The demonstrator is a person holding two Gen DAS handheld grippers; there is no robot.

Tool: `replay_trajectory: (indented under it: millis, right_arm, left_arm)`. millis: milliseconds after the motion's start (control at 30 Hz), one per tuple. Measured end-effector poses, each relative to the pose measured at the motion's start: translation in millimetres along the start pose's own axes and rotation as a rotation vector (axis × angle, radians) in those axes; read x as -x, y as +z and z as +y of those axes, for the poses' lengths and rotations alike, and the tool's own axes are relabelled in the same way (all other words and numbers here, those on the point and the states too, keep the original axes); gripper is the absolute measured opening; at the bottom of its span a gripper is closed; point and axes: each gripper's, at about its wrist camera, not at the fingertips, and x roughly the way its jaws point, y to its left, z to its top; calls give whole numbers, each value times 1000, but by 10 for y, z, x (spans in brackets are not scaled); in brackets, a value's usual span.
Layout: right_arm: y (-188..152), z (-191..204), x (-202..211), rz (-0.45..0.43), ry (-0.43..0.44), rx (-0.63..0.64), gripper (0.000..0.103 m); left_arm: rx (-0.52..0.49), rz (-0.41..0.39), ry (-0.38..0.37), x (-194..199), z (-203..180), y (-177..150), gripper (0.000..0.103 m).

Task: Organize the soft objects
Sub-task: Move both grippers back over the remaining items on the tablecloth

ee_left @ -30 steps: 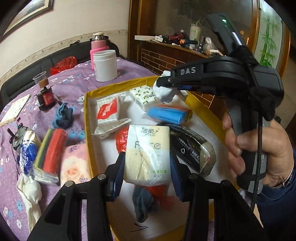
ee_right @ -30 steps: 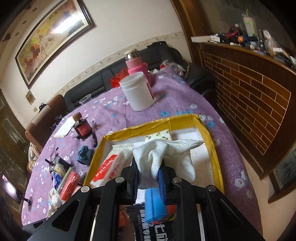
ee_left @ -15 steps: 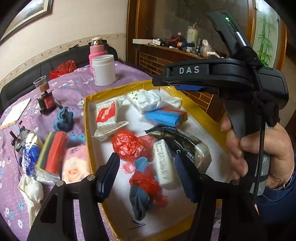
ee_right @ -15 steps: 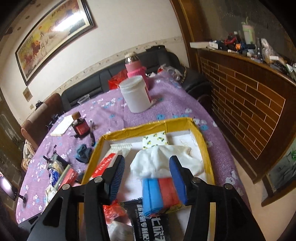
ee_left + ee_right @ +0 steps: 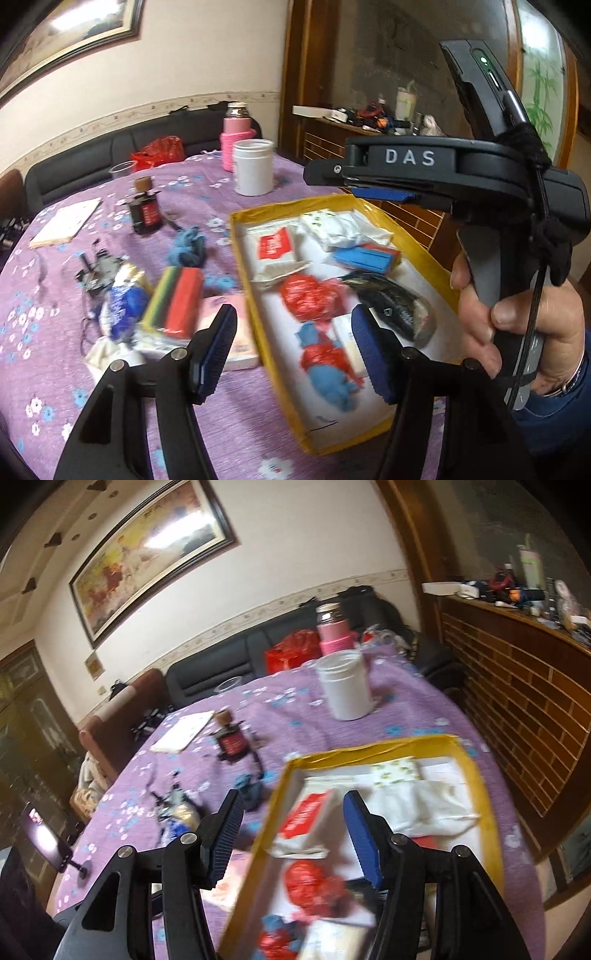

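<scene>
Your left tongs (image 5: pixel 291 350) hung wide apart and empty above the near edge of the shallow yellow cardboard tray (image 5: pixel 258 325), and your right tongs (image 5: pixel 293 834) gaped just as wide, holding nothing. On the purple flowered worktop (image 5: pixel 74 369) at nine o'clock of the tray lay what remained outside: the pale pink wrapped tissue pack (image 5: pixel 240 332), touching the tray wall, then the rainbow-striped sponge block (image 5: pixel 177 299). Further out at eleven o'clock sat the crumpled blue sock (image 5: pixel 186 249). All looked light and squashy; you would do best pinching the pack across its short sides, the sock at its bunched middle.
</scene>
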Motion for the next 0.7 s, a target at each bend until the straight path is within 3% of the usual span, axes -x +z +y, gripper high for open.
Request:
replay_trajectory:
  millis: [267, 500, 700]
  right_arm:
    - [-32, 464, -257, 58, 56, 50, 61]
    - [-66, 868, -884, 219, 104, 78, 61]
    - [-125, 1015, -1443, 342, 65, 112, 60]
  left_arm:
    - [102, -16, 57, 198, 592, -164, 64]
    - [237, -6, 146, 332, 1367, -503, 64]
    - [400, 21, 186, 333, 2004, -746, 64]
